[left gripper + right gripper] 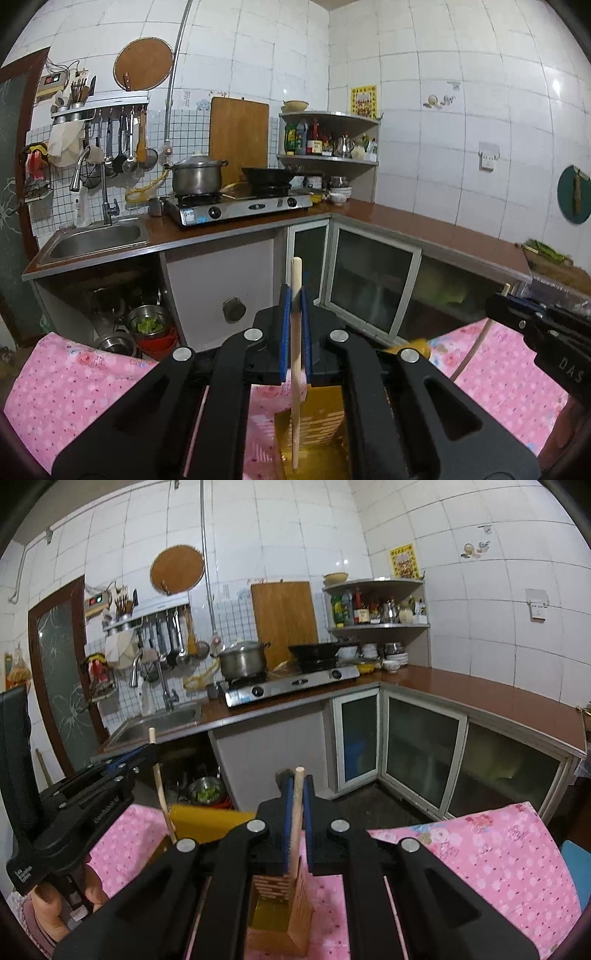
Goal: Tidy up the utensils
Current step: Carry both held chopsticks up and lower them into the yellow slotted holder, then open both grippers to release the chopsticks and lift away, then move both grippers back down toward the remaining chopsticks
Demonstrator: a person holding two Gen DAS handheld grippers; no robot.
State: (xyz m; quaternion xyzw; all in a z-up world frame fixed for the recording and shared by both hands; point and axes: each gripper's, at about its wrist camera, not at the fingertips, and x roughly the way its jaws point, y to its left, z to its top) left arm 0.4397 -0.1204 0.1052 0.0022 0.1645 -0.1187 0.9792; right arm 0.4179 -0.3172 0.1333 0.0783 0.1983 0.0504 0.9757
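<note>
Each hand-held gripper is clenched on 1 wooden chopstick, so the step in hand looks like dropping both into the holder.

The left hand-held gripper (294, 295) holds its chopstick (295, 369) upright, tip reaching down inside the yellow box (314, 435) directly beneath it.

The right hand-held gripper (296, 786) holds its chopstick (295, 830) above the wooden slatted holder (295, 904) just below.

Next move likely calls for lowering, then letting go.
</note>
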